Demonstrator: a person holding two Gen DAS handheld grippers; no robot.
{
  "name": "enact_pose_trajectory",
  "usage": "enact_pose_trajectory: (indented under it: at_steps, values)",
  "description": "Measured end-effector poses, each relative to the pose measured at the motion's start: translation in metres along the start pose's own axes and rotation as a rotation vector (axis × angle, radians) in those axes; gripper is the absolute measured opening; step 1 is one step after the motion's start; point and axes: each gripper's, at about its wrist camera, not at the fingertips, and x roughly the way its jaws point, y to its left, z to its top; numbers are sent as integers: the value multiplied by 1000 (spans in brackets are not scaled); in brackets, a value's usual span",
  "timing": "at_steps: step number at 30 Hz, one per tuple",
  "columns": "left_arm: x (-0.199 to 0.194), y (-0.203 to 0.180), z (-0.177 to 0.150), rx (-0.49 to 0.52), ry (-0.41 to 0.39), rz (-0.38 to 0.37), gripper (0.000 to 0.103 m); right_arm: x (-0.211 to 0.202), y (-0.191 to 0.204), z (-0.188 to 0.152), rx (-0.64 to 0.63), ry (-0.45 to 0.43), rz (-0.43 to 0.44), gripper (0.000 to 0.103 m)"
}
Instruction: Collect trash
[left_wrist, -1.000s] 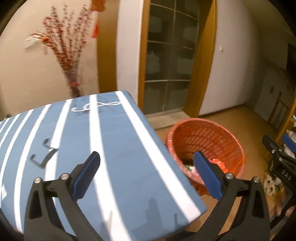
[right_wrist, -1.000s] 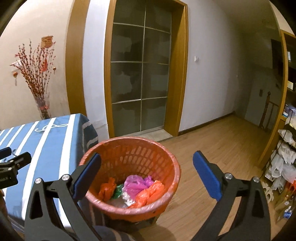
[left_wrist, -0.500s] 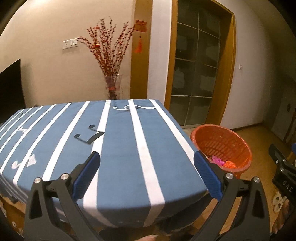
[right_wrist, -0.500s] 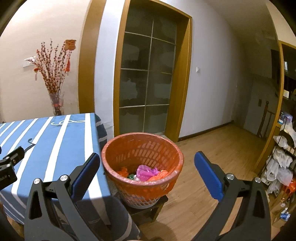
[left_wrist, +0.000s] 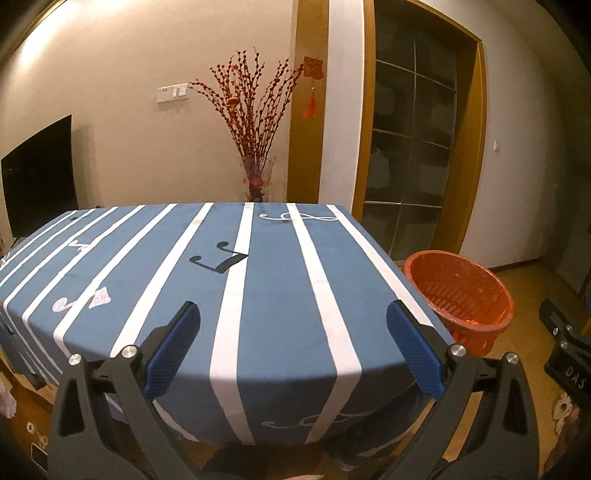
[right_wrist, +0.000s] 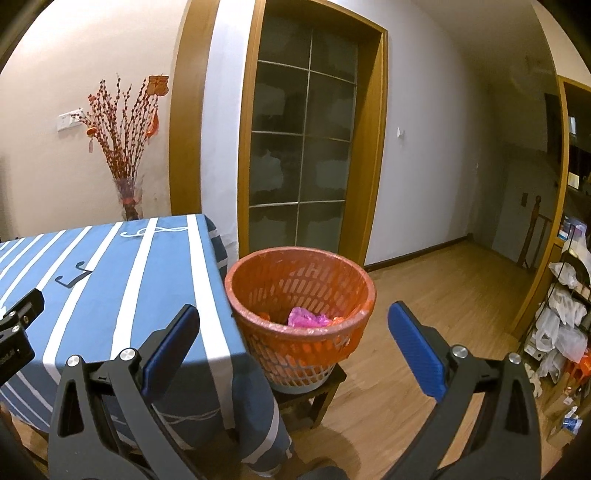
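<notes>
The left gripper stood wide open with nothing between its blue pads, above the near edge of the striped tablecloth. The right gripper was equally wide and empty. The orange basket sat at its twelve o'clock on a low stool, holding pink and orange bags.

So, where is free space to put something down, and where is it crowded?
The striped tablecloth is bare from its near edge to the far edge by the vase of red branches. The wooden floor right of the orange basket is open. The rack of bags is crowded.
</notes>
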Motion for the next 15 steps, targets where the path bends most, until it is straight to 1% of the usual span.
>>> enact_pose_trajectory:
  at_steps: [15]
  values:
    - [0, 6, -10, -21, 30, 8, 98, -1, 2, -17, 7, 51, 18, 100]
